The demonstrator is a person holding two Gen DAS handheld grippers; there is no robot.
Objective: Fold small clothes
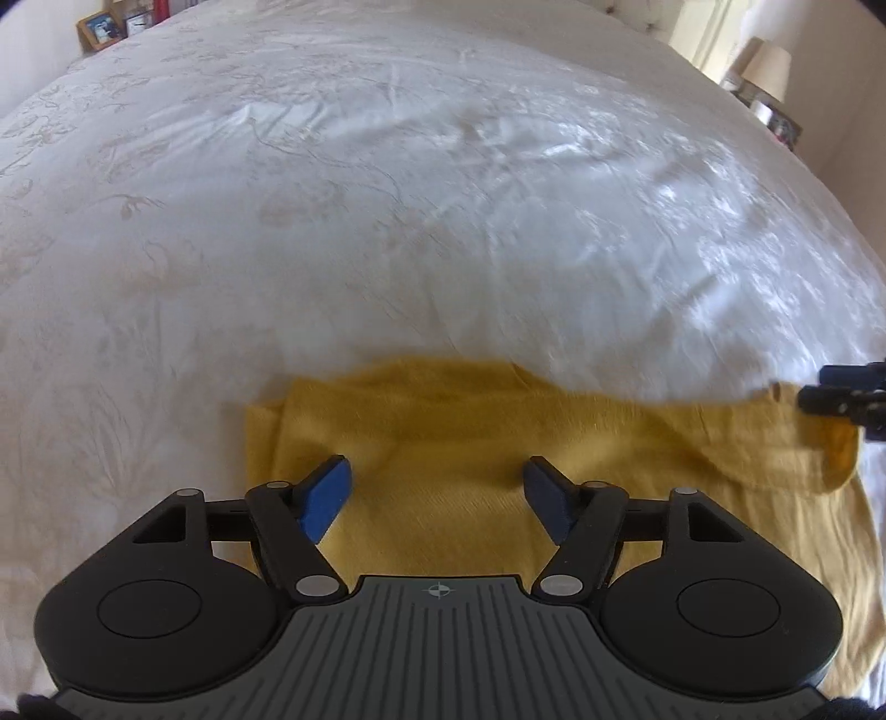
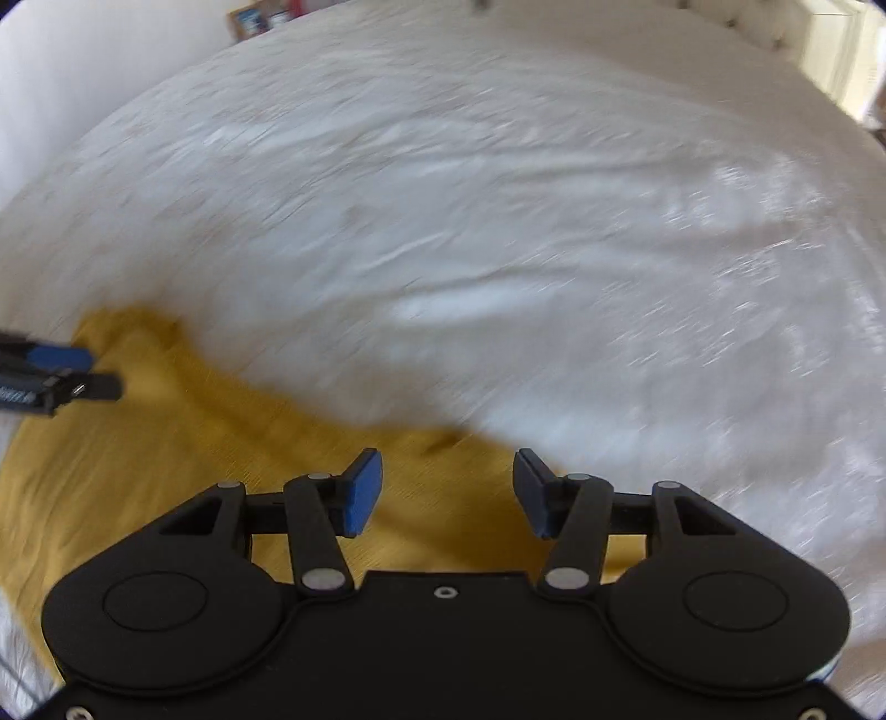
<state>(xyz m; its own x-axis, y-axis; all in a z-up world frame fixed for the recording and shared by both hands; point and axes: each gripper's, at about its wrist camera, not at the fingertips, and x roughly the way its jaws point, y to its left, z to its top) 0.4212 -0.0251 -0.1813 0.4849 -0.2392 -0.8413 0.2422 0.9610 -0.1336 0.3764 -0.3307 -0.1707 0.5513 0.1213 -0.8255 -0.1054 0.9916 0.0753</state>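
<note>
A mustard-yellow garment [image 1: 470,459] lies partly folded on a white bedspread [image 1: 387,221]. My left gripper [image 1: 437,493] is open, its blue pads spread above the garment's near part, holding nothing. My right gripper [image 2: 447,487] is also open and empty, over the garment's right end [image 2: 221,443]. The right gripper's black fingers [image 1: 847,393] show at the right edge of the left wrist view, at the garment's raised right corner. The left gripper's fingers [image 2: 61,376] show at the left edge of the right wrist view. The right wrist view is motion-blurred.
The white patterned bedspread [image 2: 498,249] fills most of both views. A framed picture [image 1: 99,27] stands at the far left beyond the bed. A lamp [image 1: 767,69] and small items sit on a bedside surface at the far right.
</note>
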